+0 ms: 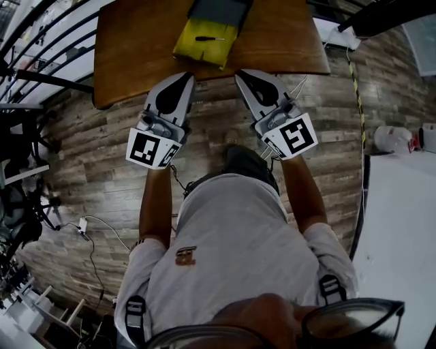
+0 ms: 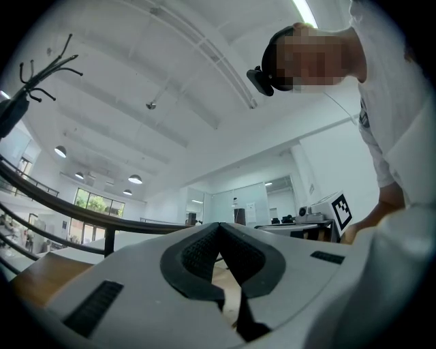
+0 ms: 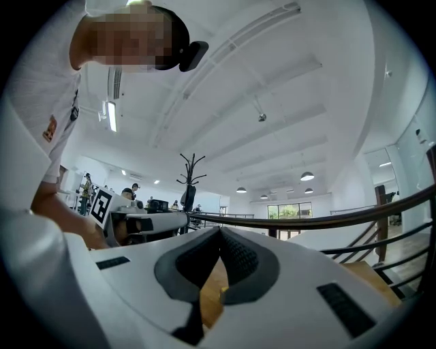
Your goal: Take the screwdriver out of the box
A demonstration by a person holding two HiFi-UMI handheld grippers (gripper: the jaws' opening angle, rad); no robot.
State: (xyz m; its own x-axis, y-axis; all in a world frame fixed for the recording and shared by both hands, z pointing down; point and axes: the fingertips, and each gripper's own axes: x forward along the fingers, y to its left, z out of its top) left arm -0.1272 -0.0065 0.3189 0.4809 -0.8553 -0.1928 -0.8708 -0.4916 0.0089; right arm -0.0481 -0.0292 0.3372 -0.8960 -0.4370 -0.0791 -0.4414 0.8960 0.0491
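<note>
A yellow open box lies on the wooden table near its front edge, with its dark lid folded back behind it. A black slim screwdriver rests across the yellow inside. My left gripper and right gripper hover side by side over the floor, tips just short of the table edge, both shut and empty. In the left gripper view the left gripper's pads meet at the tip. The right gripper looks the same in its own view, with the table and a bit of yellow seen below.
Black railing bars run along the left. A cable and power strip lie on the plank floor. A white surface and a plastic bottle are at the right. A coat rack stands far off.
</note>
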